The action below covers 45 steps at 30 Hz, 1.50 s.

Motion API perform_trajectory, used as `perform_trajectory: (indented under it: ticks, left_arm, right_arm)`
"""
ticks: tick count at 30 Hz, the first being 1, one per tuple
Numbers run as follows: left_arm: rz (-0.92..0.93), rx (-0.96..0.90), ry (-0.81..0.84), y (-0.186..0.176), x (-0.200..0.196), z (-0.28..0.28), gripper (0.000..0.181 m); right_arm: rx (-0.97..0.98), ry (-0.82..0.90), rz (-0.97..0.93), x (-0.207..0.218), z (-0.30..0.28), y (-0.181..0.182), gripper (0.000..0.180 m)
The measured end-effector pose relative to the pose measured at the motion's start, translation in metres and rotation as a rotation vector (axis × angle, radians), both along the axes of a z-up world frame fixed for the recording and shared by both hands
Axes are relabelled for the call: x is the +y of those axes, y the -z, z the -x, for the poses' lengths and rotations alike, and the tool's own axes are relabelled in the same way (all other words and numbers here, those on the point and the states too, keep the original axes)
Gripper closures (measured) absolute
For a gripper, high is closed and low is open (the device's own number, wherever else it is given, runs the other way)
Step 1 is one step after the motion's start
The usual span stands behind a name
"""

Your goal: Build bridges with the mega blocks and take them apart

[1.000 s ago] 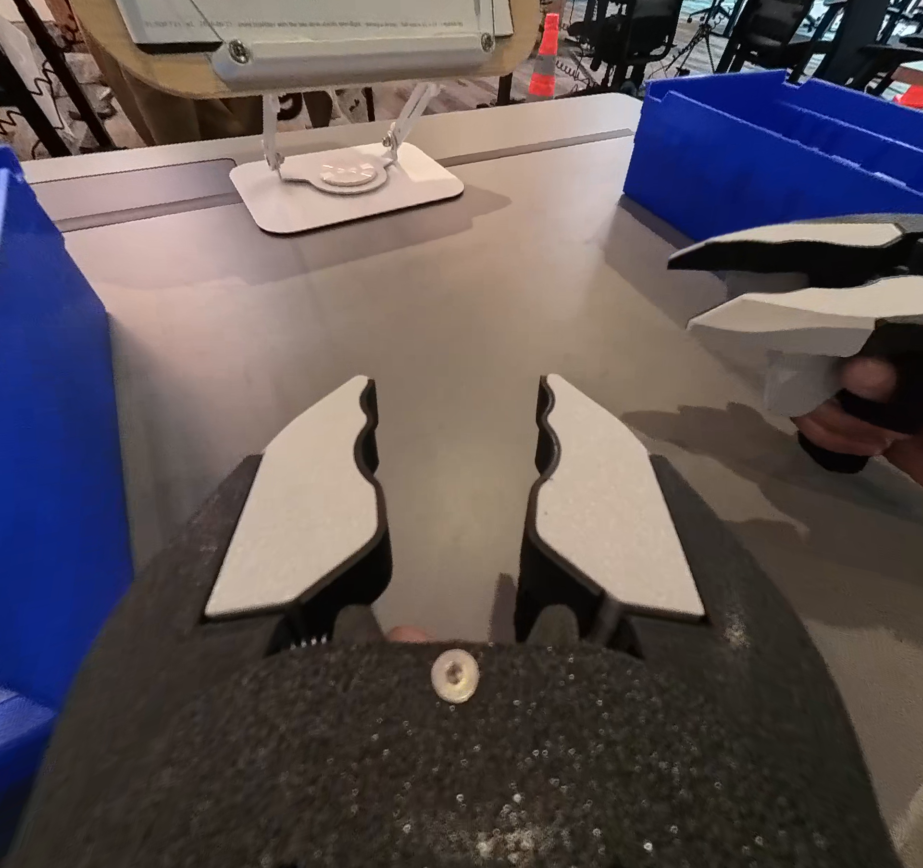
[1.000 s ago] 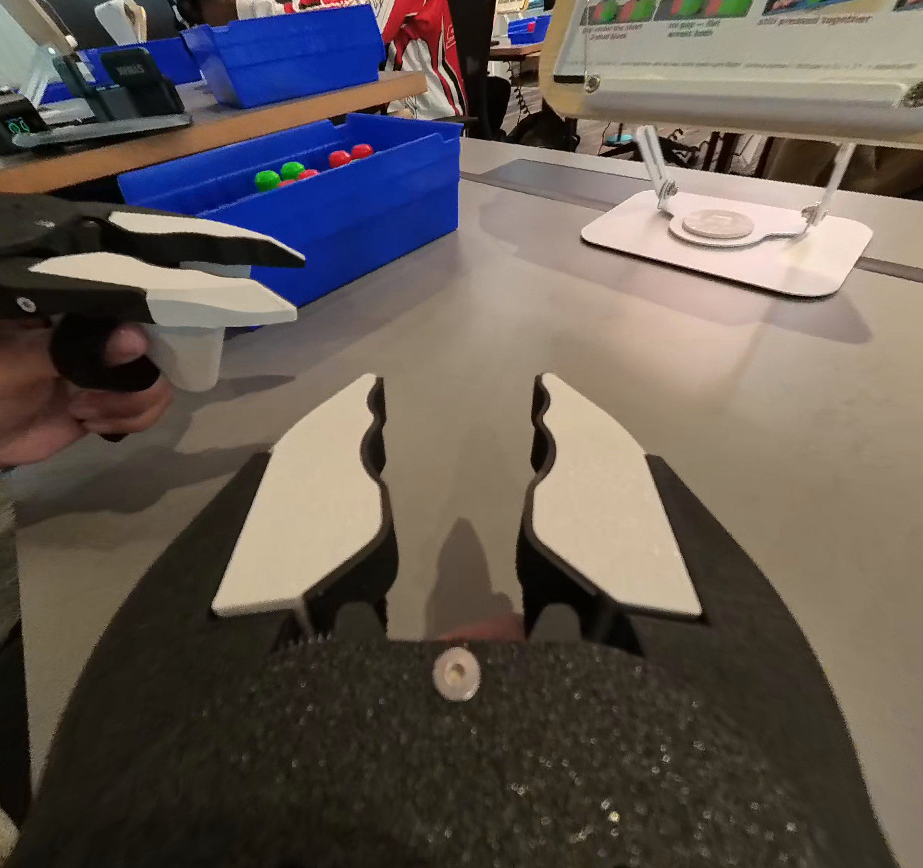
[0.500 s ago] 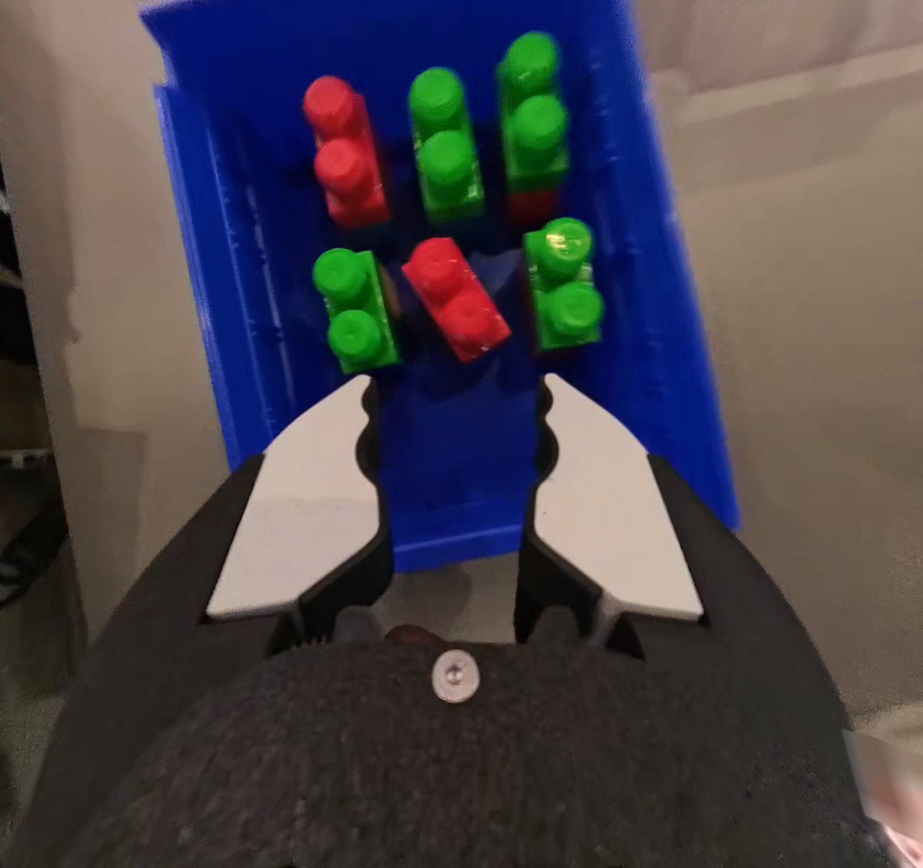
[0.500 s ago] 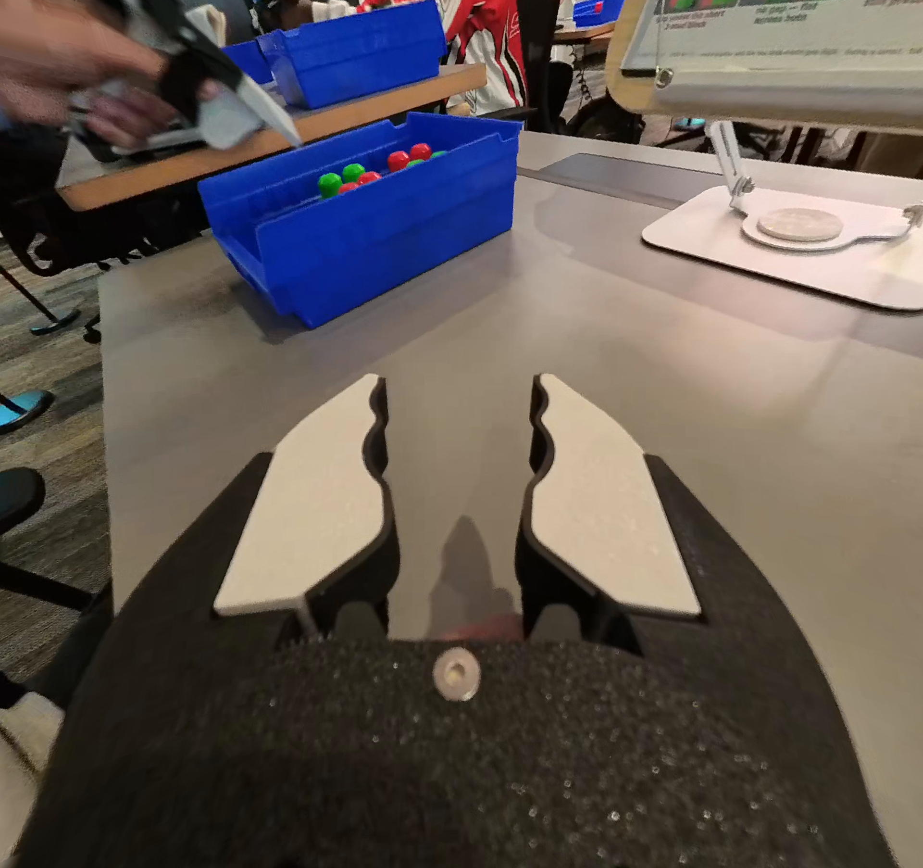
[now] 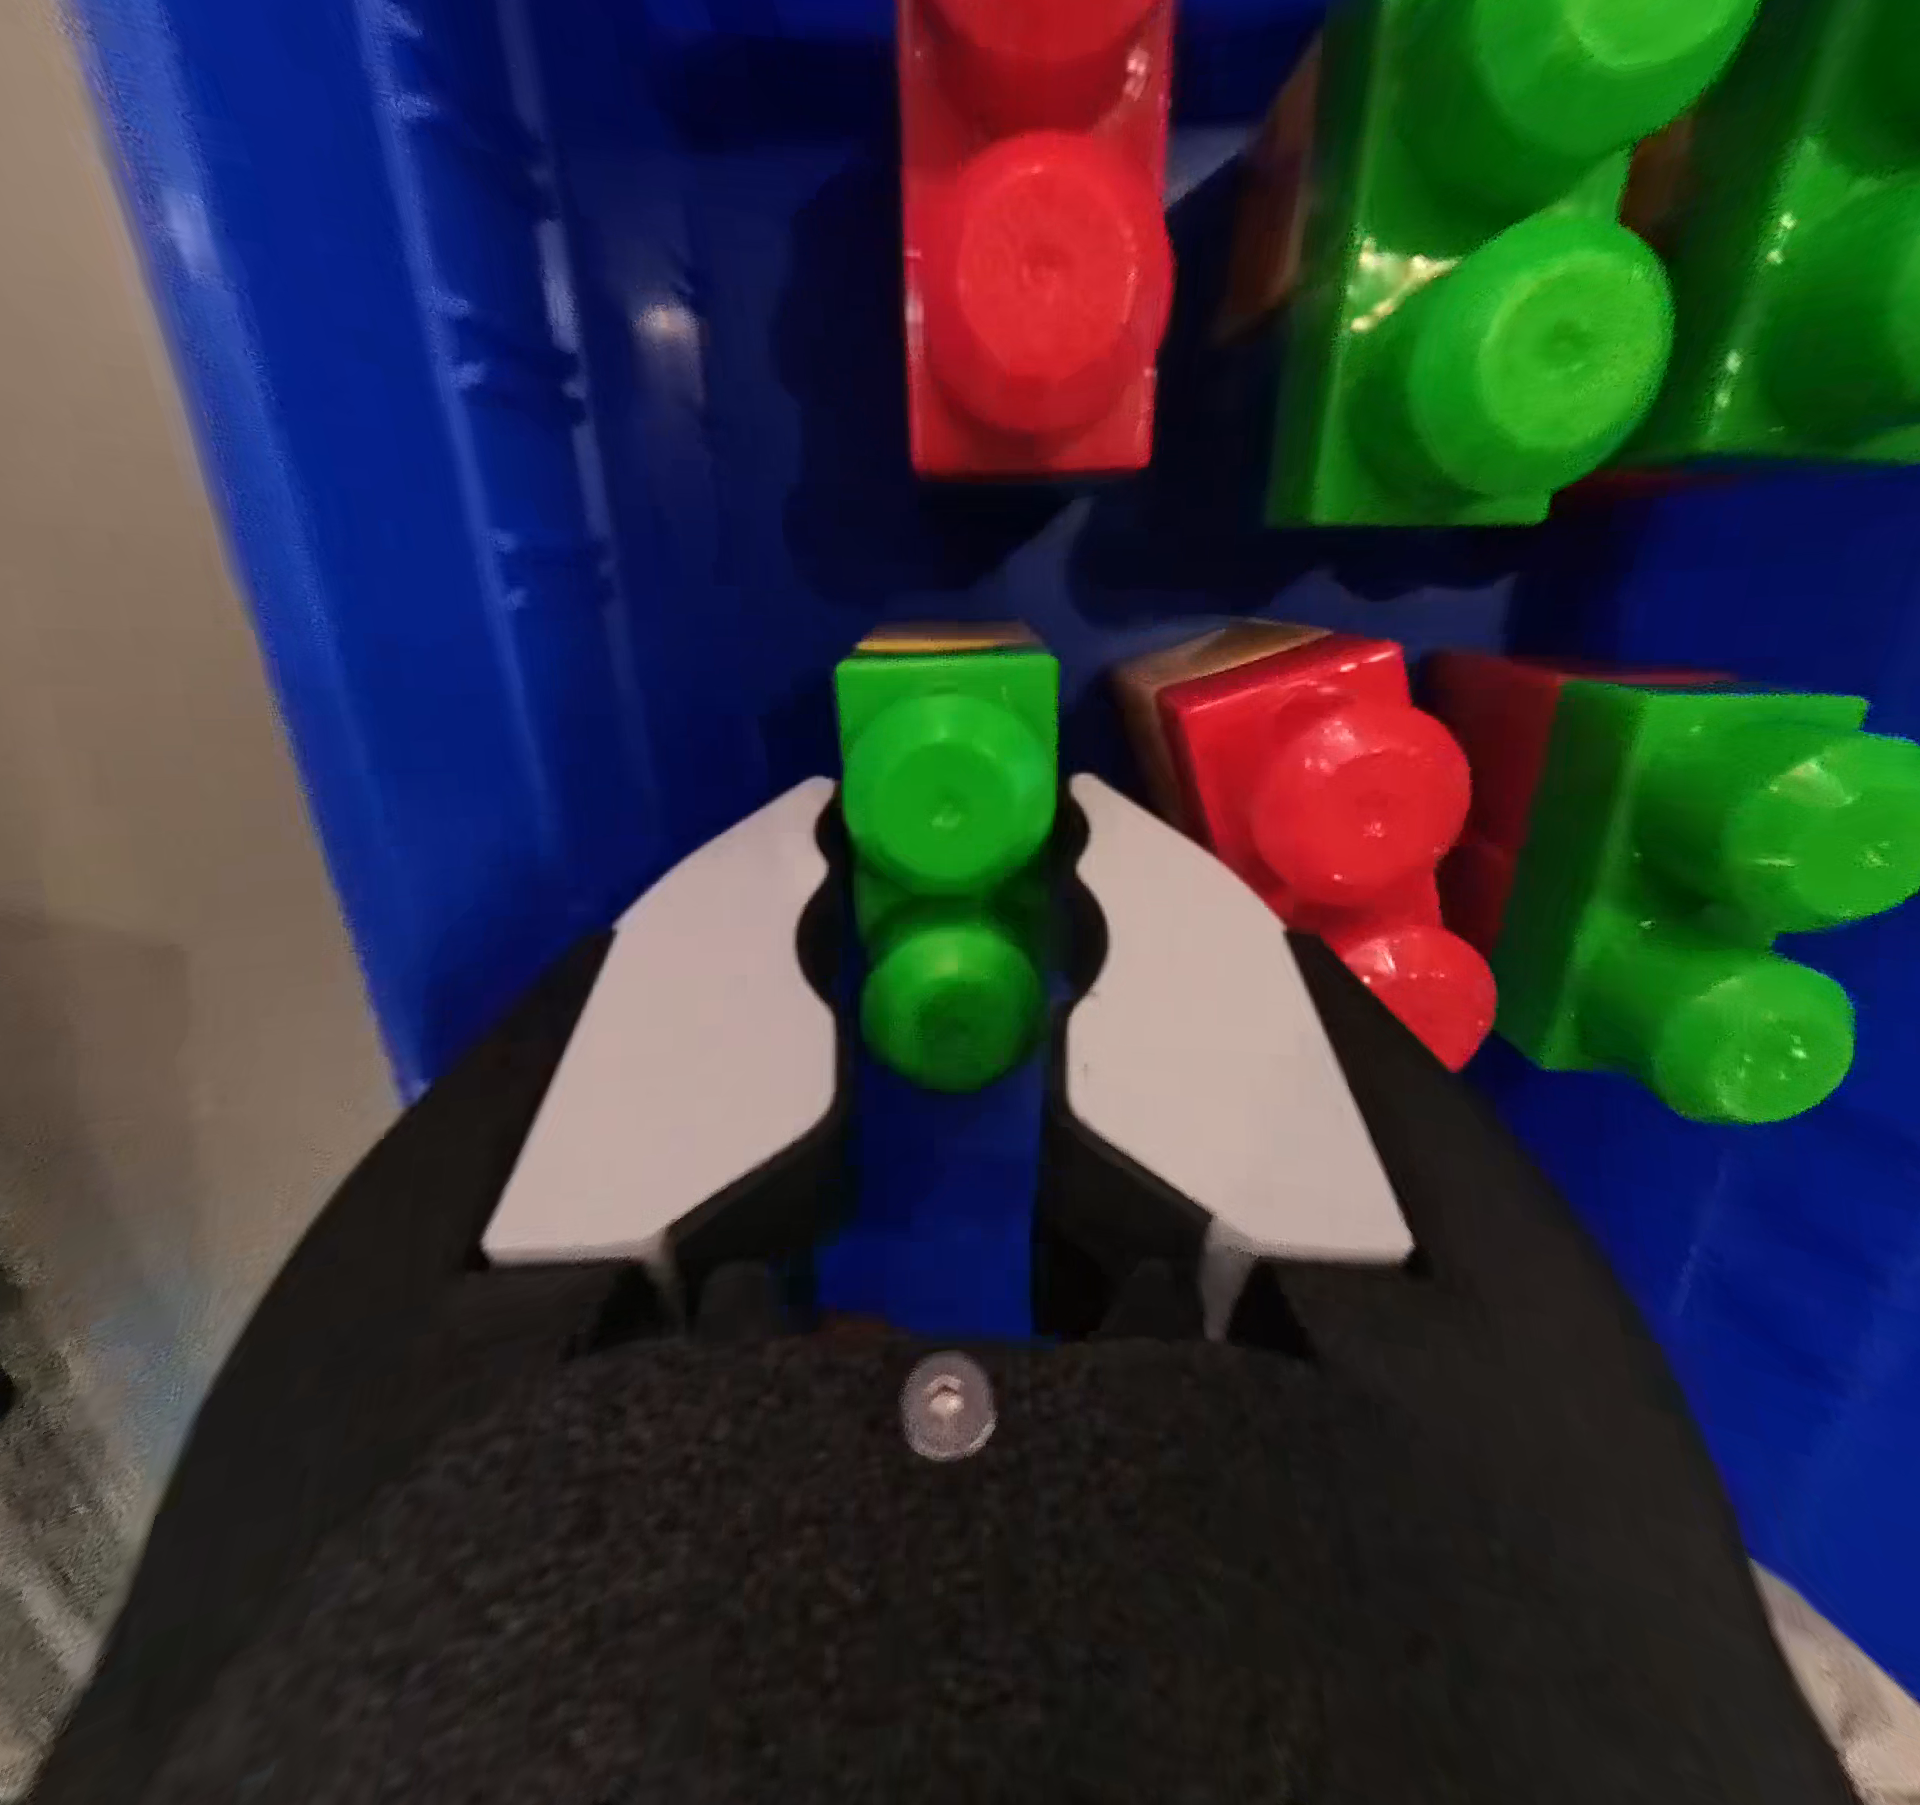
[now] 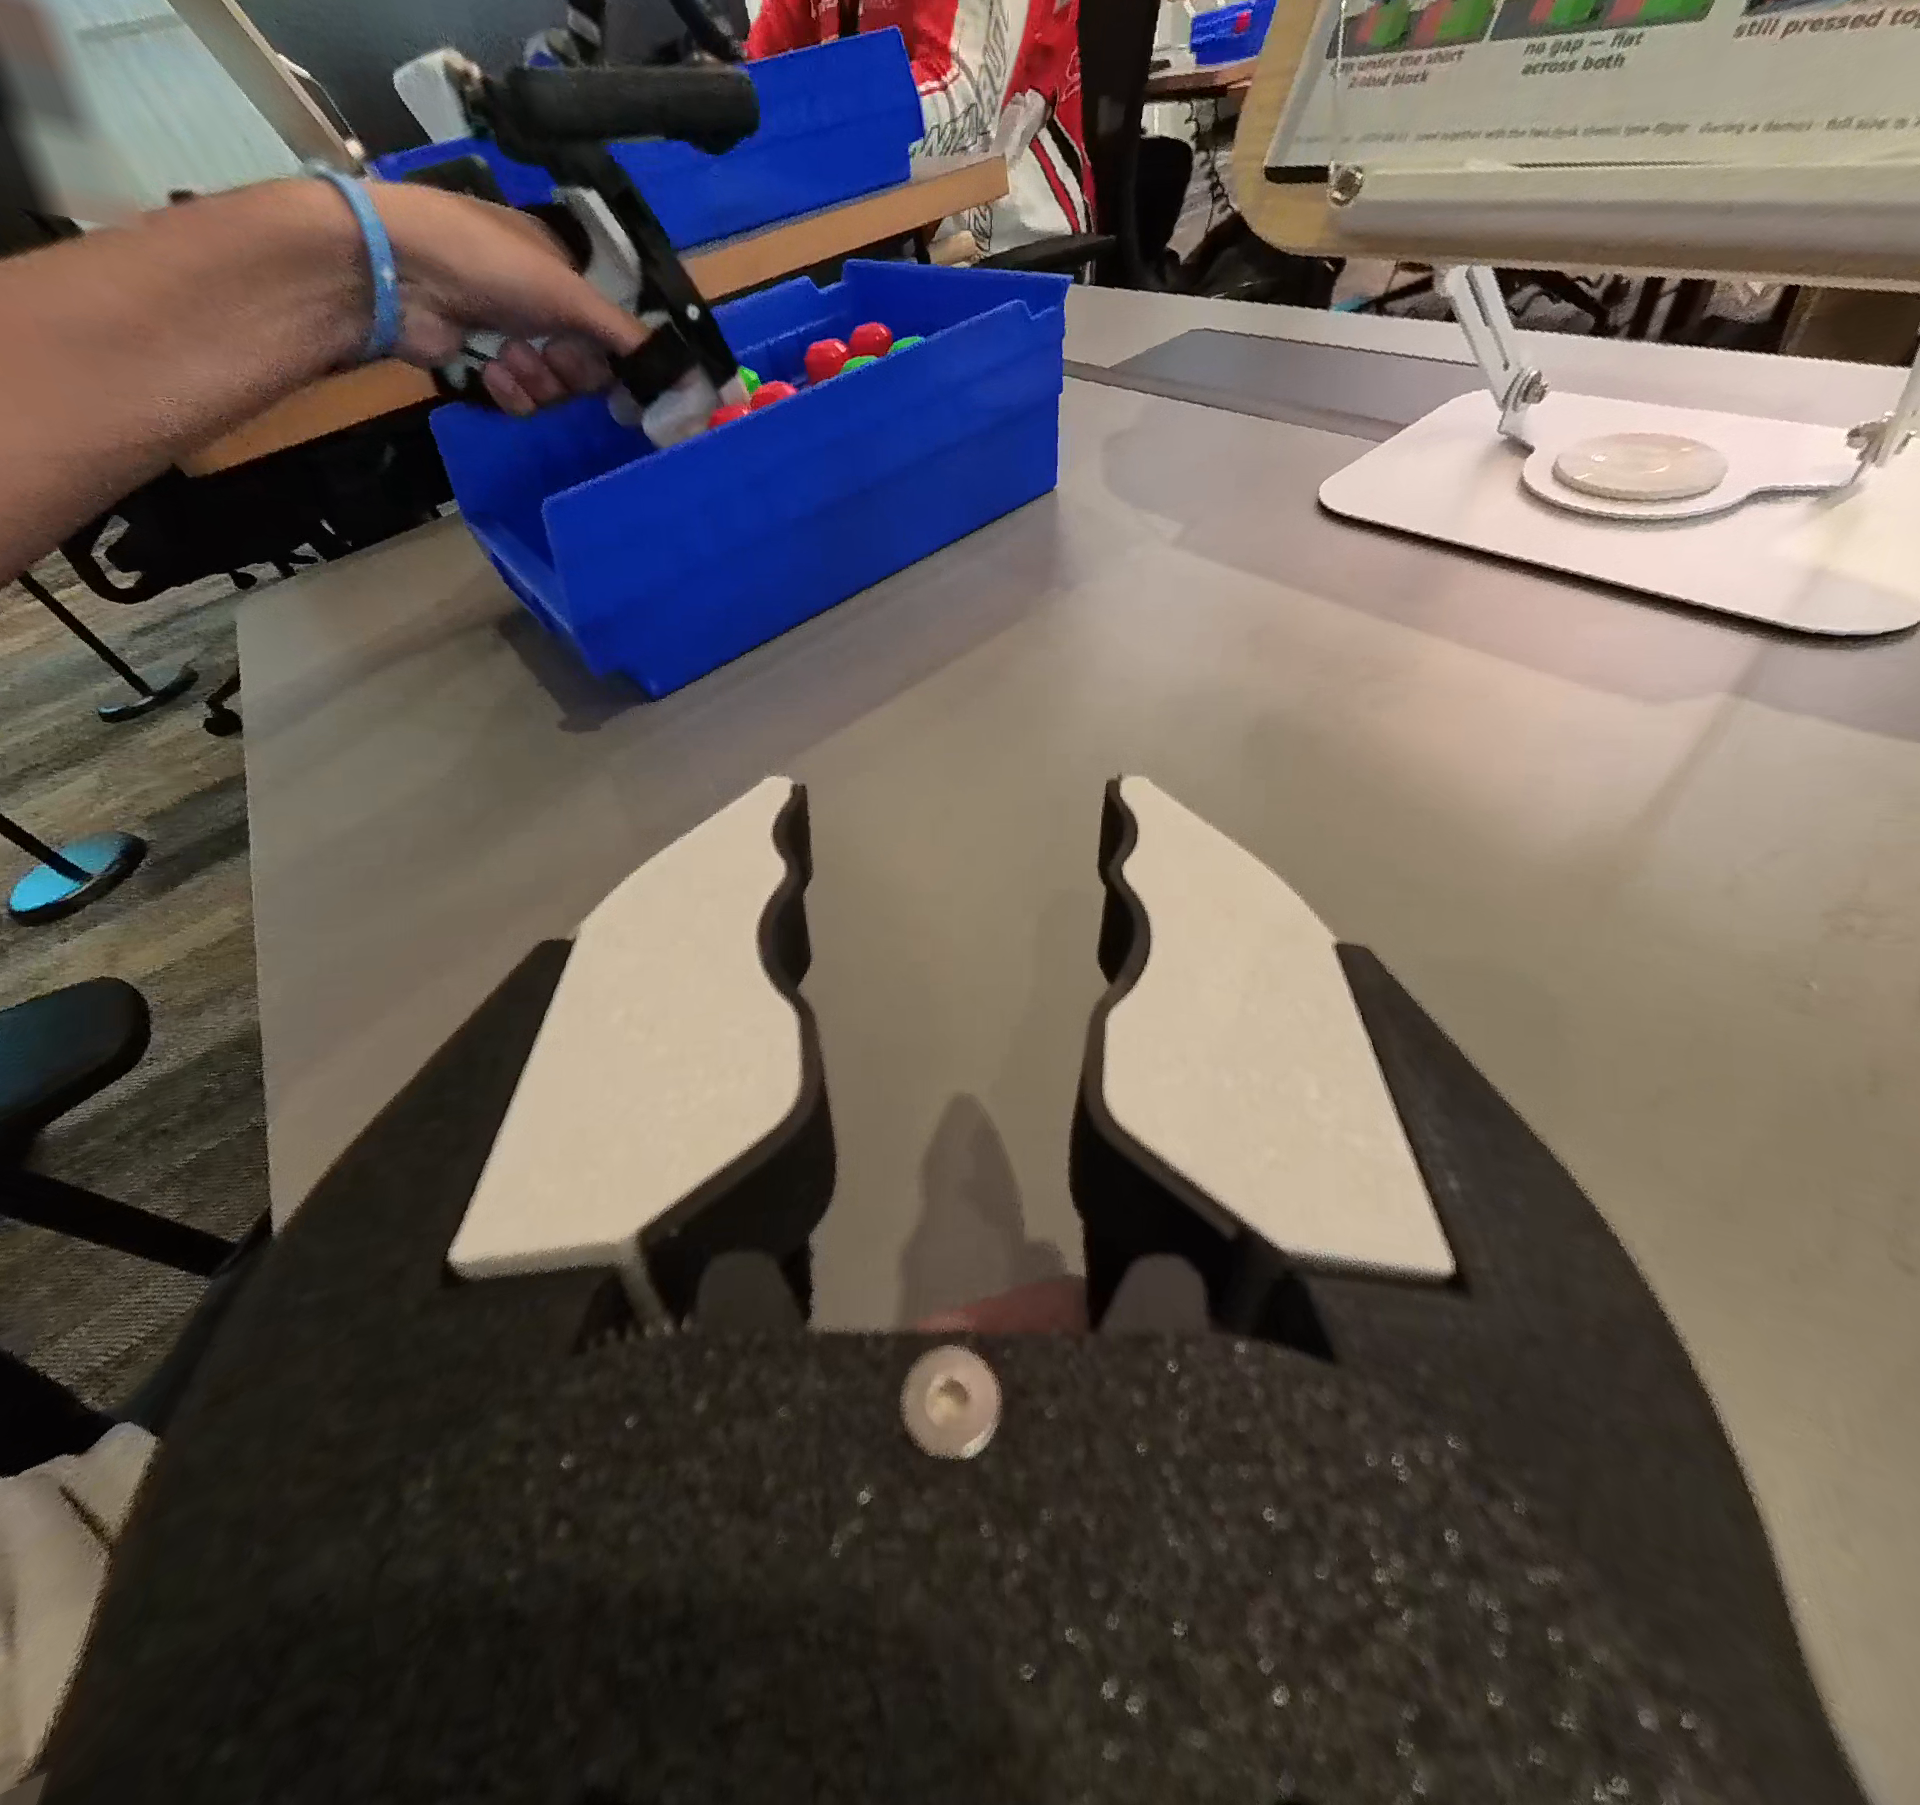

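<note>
My left gripper (image 5: pixel 951 789) reaches down into the blue bin (image 5: pixel 416 405), and its jaws are closed against the sides of a green two-stud block (image 5: pixel 945 862) that stands on the bin floor. Around it are a red block (image 5: pixel 1039 228), a green block (image 5: pixel 1475 228), a tilted red block (image 5: pixel 1340 841) and another green block (image 5: pixel 1714 903). In the right wrist view the left gripper (image 6: pixel 686 410) dips into the same bin (image 6: pixel 790 519) at the table's far left. My right gripper (image 6: pixel 951 789) is open and empty, low over the grey table (image 6: pixel 1351 820).
A white stand (image 6: pixel 1621 498) with an instruction board is at the back right of the table. The table's left edge (image 6: pixel 249 820) drops to the floor and a chair. Behind it is another table with a blue bin (image 6: pixel 790 145) and a seated person (image 6: pixel 966 41).
My left gripper swung from the table's middle to the bin, came down into it and closed on the green block. My right gripper stayed open and shifted only slightly.
</note>
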State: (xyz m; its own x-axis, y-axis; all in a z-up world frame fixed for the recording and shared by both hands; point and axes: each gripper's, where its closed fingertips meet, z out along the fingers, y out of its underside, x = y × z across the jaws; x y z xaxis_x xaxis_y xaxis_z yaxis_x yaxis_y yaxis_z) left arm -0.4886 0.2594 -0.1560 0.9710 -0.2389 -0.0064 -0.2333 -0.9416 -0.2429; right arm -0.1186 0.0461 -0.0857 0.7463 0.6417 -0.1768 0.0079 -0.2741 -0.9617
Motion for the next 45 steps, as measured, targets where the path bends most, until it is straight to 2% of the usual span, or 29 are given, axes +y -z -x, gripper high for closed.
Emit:
perform_trajectory:
  ticks: [6, 8, 10, 13, 15, 19, 22, 25, 29, 34, 37, 39, 41, 45]
  left_arm:
    - [-0.045, -0.004, 0.013, -0.010, 0.005, 0.002, 0.145]
    - [-0.092, -0.010, 0.055, -0.029, 0.002, -0.002, 0.144]
    - [-0.209, -0.052, 0.122, -0.063, -0.002, -0.014, 0.145]
    - [-0.406, -0.206, 0.268, -0.121, -0.028, -0.058, 0.144]
    - [-0.518, -0.380, 0.397, -0.152, -0.058, -0.100, 0.145]
    - [-0.631, -0.800, 0.653, -0.184, -0.130, -0.184, 0.145]
    - [-0.618, -1.094, 0.807, -0.182, -0.179, -0.234, 0.145]
    - [-0.554, -1.241, 0.877, -0.165, -0.202, -0.264, 0.145]
    - [-0.521, -1.287, 0.943, -0.145, -0.217, -0.288, 0.145]
    - [-0.484, -1.330, 1.002, -0.139, -0.231, -0.311, 0.145]
    - [-0.454, -1.363, 1.004, -0.138, -0.235, -0.319, 0.145]
    - [-0.440, -1.374, 0.998, -0.136, -0.236, -0.322, 0.145]
    - [-0.426, -1.360, 1.002, -0.130, -0.237, -0.325, 0.145]
    - [-0.439, -1.355, 1.009, -0.126, -0.241, -0.328, 0.145]
  right_arm:
    - [-0.003, 0.003, 0.010, -0.001, -0.004, 0.003, 0.127]
    - [-0.005, 0.002, 0.015, -0.001, -0.004, 0.004, 0.127]
    - [-0.004, 0.003, 0.017, -0.002, -0.005, 0.003, 0.127]
    - [-0.007, 0.000, 0.007, -0.003, -0.006, 0.000, 0.128]
    - [-0.013, -0.003, -0.003, -0.004, -0.008, -0.002, 0.128]
    - [-0.016, -0.041, -0.023, -0.007, -0.008, -0.005, 0.129]
    - [0.026, -0.109, -0.029, -0.013, -0.005, -0.009, 0.129]
    - [0.106, -0.185, -0.032, -0.020, -0.002, -0.014, 0.129]
    - [0.260, -0.298, -0.044, -0.031, 0.006, -0.034, 0.126]
    - [0.401, -0.426, -0.093, -0.035, 0.023, -0.070, 0.119]
    - [0.402, -0.454, -0.049, -0.027, 0.037, -0.068, 0.117]
    - [0.395, -0.439, -0.045, -0.020, 0.041, -0.065, 0.122]
    - [0.404, -0.423, -0.081, -0.017, 0.039, -0.066, 0.143]
    - [0.429, -0.443, -0.079, -0.020, 0.036, -0.062, 0.145]
